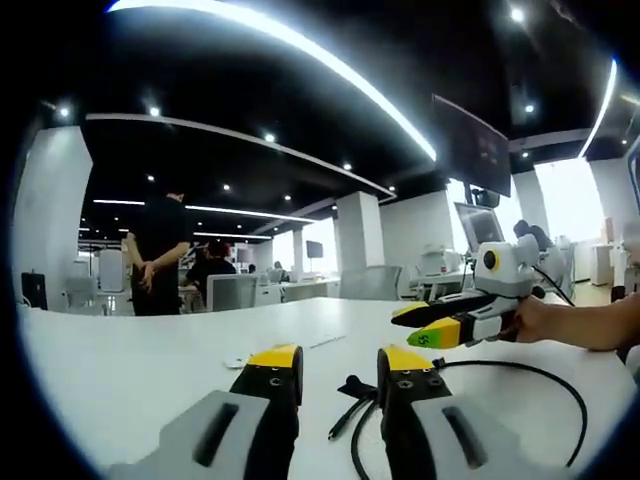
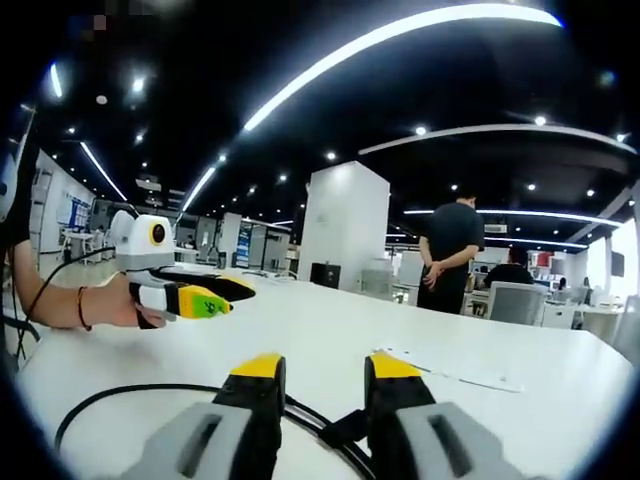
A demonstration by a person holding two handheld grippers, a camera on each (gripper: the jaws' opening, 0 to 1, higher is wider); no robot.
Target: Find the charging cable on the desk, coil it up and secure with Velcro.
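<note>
Hovering low, both grippers, left gripper (image 1: 340, 365) and right gripper (image 2: 320, 372), jaws parted; charging cable (image 1: 520, 372) at lower right looks limp, light: grab near its plug.

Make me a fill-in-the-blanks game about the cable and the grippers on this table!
1. The cable lying on the table is coloured ____.
2. The jaws of the left gripper have tips coloured ____.
3. Both grippers' jaws stand ____, with nothing held between them.
4. The person in dark clothes beyond the table is ____, hands clasped behind the back.

Missing words: black; yellow; open; standing
</note>
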